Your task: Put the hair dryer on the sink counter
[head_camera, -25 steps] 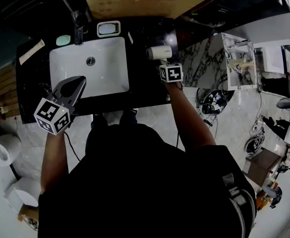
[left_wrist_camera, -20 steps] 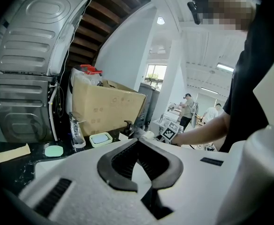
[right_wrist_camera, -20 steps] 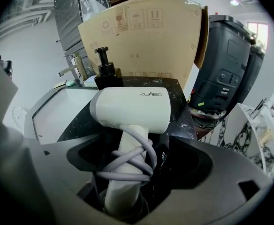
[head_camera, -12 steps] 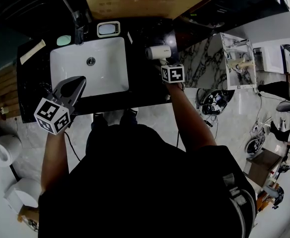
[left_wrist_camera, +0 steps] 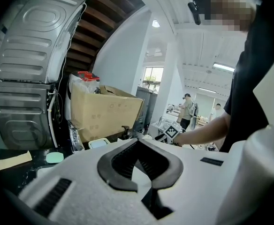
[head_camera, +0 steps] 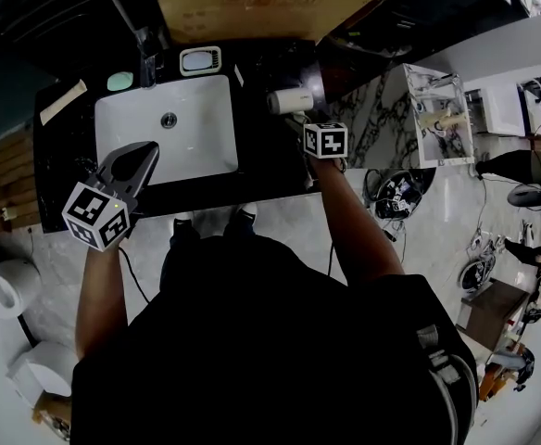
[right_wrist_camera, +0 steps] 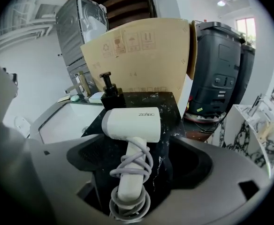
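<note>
The white hair dryer [right_wrist_camera: 132, 124], its grey cord wound round the handle, lies on the black marbled sink counter [right_wrist_camera: 167, 104], right of the white basin [head_camera: 166, 128]. In the head view the hair dryer [head_camera: 289, 101] sits near the counter's right end. My right gripper [right_wrist_camera: 138, 165] is open, and the handle lies between its jaws with a gap on each side. Its marker cube [head_camera: 325, 140] is just in front of the dryer. My left gripper [head_camera: 133, 163] hovers over the basin's front left corner, shut and holding nothing.
A big cardboard box [head_camera: 261, 3] stands behind the counter. A black pump bottle [right_wrist_camera: 110, 90], a small white tray [head_camera: 201, 59], a green soap [head_camera: 119, 81] and the faucet [head_camera: 146, 58] line the back edge. A marble shelf unit [head_camera: 437, 109] stands to the right.
The right gripper's cube has shifted slightly right and back from the dryer's body. The left gripper has stayed where it was.
</note>
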Tool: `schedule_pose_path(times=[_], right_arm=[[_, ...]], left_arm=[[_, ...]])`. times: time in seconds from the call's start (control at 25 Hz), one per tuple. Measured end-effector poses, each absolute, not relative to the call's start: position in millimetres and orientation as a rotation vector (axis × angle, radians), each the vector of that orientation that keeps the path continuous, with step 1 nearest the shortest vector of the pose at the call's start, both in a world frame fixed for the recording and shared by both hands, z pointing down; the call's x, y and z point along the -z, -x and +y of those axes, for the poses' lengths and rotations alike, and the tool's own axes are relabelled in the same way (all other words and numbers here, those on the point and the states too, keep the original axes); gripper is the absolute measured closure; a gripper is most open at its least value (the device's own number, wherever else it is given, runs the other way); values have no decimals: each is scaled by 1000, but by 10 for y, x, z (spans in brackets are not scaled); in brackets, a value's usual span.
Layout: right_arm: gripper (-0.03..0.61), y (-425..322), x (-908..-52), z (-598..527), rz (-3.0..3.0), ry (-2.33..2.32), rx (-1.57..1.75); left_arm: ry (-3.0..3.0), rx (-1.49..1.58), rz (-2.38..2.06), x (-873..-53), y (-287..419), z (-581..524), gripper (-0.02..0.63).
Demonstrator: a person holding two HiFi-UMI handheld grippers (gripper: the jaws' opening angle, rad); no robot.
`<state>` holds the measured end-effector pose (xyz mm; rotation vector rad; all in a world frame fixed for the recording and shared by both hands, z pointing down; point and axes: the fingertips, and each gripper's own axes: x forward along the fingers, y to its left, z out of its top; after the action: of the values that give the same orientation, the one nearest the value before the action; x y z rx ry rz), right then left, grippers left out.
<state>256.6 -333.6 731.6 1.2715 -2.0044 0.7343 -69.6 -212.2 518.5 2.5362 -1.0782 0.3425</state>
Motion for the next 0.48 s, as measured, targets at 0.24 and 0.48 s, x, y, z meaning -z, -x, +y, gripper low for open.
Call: schedule_pose_path(times=[0.24, 0.48], right_arm=[[173, -2586, -7127, -3307, -2037, -1308, -716], [176, -2582, -6949, -3279, -2067, -1322, -716]], left_arm=[[-2561, -332, -1075, -5110, 653, -2058, 598], [-2577, -310, -1084, -5012, 681, -2019, 598]])
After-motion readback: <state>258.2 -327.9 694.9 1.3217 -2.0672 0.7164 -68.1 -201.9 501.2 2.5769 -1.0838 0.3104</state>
